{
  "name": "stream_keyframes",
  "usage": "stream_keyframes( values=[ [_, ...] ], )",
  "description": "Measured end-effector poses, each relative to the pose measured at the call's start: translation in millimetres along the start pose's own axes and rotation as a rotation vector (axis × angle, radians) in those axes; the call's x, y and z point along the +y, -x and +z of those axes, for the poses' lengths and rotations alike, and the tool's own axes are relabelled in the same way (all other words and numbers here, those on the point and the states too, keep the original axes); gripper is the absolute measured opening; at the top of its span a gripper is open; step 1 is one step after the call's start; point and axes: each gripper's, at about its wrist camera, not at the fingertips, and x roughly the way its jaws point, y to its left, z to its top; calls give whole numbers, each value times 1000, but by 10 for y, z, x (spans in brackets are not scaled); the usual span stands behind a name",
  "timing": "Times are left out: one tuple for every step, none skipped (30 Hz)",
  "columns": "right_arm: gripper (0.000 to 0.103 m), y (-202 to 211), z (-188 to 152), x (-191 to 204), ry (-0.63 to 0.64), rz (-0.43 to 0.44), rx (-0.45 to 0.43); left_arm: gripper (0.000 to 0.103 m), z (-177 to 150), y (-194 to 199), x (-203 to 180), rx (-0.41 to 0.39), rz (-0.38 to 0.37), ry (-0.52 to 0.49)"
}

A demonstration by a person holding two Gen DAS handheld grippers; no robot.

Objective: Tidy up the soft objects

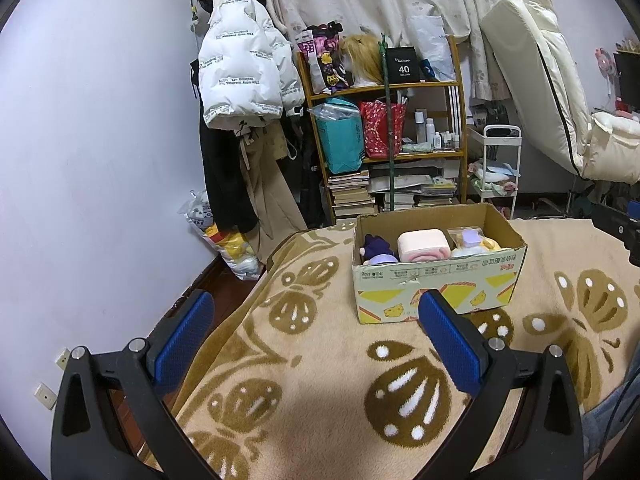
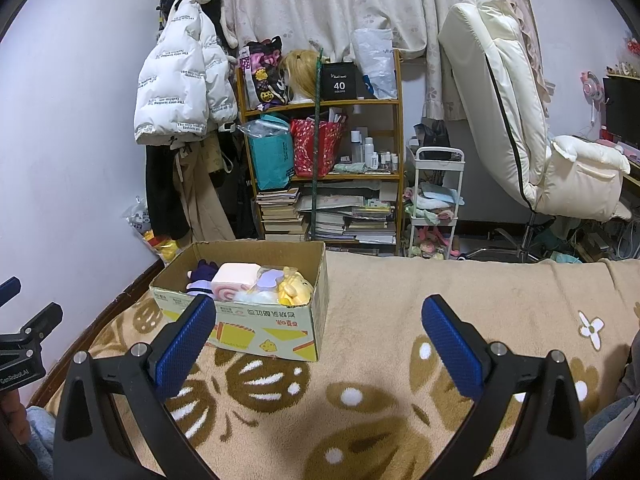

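Note:
A cardboard box (image 1: 436,280) (image 2: 256,330) stands on the beige butterfly-patterned blanket (image 1: 320,360) (image 2: 400,312). Inside lie a dark purple plush (image 1: 376,246) (image 2: 204,272), a pink roll-cake plush (image 1: 422,245) (image 2: 234,280), a bagged lilac toy (image 1: 468,238) (image 2: 268,280) and a yellow plush (image 2: 296,288). My left gripper (image 1: 318,308) hovers open in front of the box, nothing between its blue pads. My right gripper (image 2: 320,320) is open too, to the right of the box and nearer than it. The left gripper's body (image 2: 24,344) shows at the right wrist view's left edge.
Beyond the bed stand a wooden shelf (image 1: 384,92) (image 2: 320,104) of bags and books, hanging coats (image 1: 244,72) (image 2: 180,80), a white trolley (image 1: 500,160) (image 2: 436,200) and a cream chair (image 1: 552,88) (image 2: 520,120). A plastic bag (image 1: 224,240) sits on the floor by the wall.

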Motion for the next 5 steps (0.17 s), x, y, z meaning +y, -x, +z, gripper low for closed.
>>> stream_keyframes(
  values=[
    [103,0,0,-1,0,-1,0,101,-4,-5,-1,1,-1,-3],
    [103,1,0,-2,0,-2,-1,101,-12,-6,-9,1,-3,-6],
    [103,3,1,9,-1,-2,-1,101,-17,-7,-13,0,-4,-9],
    [103,0,1,-8,0,0,-1,101,-17,1,-21,-1,-3,-11],
    [103,0,2,-10,0,0,-1,101,-17,1,-21,-2,-3,-9]
  ],
)
